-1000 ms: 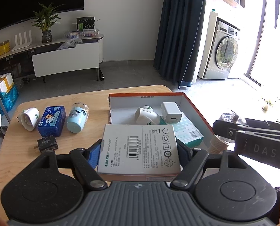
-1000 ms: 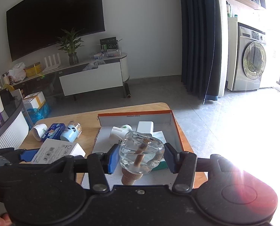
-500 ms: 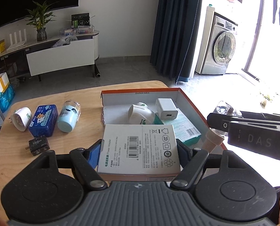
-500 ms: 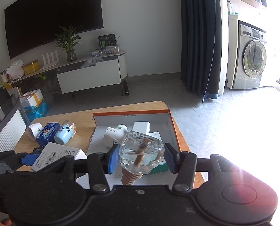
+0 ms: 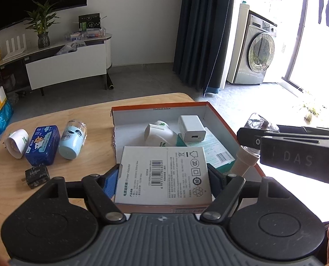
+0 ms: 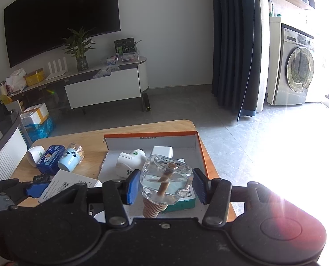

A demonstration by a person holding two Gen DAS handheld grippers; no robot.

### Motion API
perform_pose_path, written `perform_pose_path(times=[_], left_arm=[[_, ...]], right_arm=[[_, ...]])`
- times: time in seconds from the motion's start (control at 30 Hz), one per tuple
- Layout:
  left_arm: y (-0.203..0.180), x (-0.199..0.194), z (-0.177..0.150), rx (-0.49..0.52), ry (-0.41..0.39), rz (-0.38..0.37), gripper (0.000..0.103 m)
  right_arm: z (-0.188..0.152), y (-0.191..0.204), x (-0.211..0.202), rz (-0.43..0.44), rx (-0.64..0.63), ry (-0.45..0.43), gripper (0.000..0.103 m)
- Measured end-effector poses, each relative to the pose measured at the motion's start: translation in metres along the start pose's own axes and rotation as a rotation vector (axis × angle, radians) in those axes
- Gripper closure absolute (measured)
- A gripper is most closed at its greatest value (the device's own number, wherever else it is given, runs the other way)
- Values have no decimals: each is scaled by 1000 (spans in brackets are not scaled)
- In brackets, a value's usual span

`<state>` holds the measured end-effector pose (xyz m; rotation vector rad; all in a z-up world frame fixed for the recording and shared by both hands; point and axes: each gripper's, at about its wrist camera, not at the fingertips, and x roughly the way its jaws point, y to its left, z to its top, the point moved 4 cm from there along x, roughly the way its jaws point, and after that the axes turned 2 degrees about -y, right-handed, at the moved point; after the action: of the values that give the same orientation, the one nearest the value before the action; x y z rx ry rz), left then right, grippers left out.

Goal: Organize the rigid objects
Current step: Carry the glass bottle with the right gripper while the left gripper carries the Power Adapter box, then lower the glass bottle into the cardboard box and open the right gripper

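A dark television [image 6: 60,20] is hanging on the white wall. Below it, a low media console [image 6: 102,88] is carrying a potted plant [image 6: 79,48], a white router [image 6: 57,67] and a yellow box [image 6: 35,76]. A dark curtain [image 6: 237,44] is hanging beside a washing machine [image 6: 297,71], and sunlight is glaring across the tiled floor [image 6: 264,144].

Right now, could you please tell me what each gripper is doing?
Left gripper: closed on the white power adapter box.
Right gripper: closed on the clear glass bottle, cap end toward the camera.
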<state>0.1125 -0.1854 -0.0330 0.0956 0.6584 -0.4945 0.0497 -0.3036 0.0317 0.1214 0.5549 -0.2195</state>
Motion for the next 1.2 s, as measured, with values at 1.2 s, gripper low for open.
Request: perform_pose_path(times=[1.2], left_arm=[[-8,38,3,-12,65,-37,24]], right_arm=[[25,-14,37,8,16,-50,38]])
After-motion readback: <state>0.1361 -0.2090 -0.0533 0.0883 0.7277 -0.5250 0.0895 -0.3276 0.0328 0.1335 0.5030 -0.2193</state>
